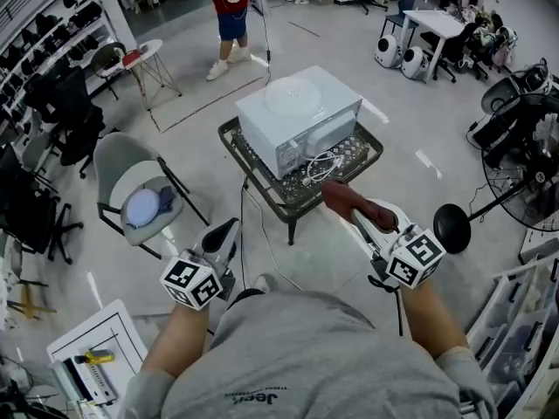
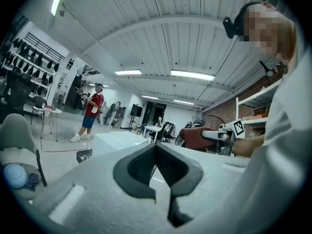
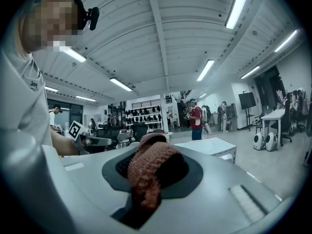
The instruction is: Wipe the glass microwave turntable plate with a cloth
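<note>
The glass turntable plate (image 1: 294, 93) lies as a pale disc on top of a white microwave (image 1: 301, 125), which stands on a black wire-grid table (image 1: 262, 186). My right gripper (image 1: 343, 199) is held in the air in front of that table, shut on a reddish-brown cloth (image 1: 362, 208) that fills its jaws (image 3: 152, 165). My left gripper (image 1: 230, 230) hovers lower left over the floor, shut with nothing between its pads (image 2: 156, 147). The microwave (image 2: 117, 140) lies ahead of both grippers (image 3: 209, 147).
A grey folding chair (image 1: 131, 177) with a round bluish object (image 1: 142, 206) stands left of the table. A person in a red shirt (image 1: 229, 7) stands beyond. A standing fan (image 1: 524, 138) is at right. White cables (image 1: 323, 166) lie on the table.
</note>
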The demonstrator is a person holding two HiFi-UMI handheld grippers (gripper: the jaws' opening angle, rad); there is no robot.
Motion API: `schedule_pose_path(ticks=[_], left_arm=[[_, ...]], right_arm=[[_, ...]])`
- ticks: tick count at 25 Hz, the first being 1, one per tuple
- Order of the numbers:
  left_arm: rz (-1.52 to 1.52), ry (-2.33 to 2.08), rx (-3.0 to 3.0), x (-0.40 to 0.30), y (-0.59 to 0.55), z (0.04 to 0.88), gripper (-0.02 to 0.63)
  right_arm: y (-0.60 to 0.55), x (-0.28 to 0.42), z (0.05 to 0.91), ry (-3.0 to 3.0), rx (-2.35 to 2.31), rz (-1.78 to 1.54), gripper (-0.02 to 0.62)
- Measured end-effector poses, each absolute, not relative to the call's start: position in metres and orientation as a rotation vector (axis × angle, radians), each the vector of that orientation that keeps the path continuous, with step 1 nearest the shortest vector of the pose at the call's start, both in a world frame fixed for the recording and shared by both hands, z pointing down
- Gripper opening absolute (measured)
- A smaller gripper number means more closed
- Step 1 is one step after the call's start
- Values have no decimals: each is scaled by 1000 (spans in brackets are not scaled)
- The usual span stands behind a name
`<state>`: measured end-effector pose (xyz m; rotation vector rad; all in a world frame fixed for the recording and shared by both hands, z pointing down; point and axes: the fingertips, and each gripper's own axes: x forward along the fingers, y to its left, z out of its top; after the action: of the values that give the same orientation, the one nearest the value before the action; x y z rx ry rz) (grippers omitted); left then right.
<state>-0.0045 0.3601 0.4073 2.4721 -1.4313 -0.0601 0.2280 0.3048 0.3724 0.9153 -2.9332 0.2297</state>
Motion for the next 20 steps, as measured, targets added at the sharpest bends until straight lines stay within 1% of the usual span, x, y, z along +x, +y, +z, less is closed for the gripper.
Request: schedule_pose_path(ticks=[8,16,20], left_arm=[[-95,-1372,2484,-49,273,424,-2],[-31,-1163,2599,-116,105,432,0],[15,-1064,2642,-141,38,428,0]], right_arm=[[224,185,380,-2903,980,230,97],[87,103,384,-2836,1153,289,98],[30,76,379,-2804,1235,305,98]])
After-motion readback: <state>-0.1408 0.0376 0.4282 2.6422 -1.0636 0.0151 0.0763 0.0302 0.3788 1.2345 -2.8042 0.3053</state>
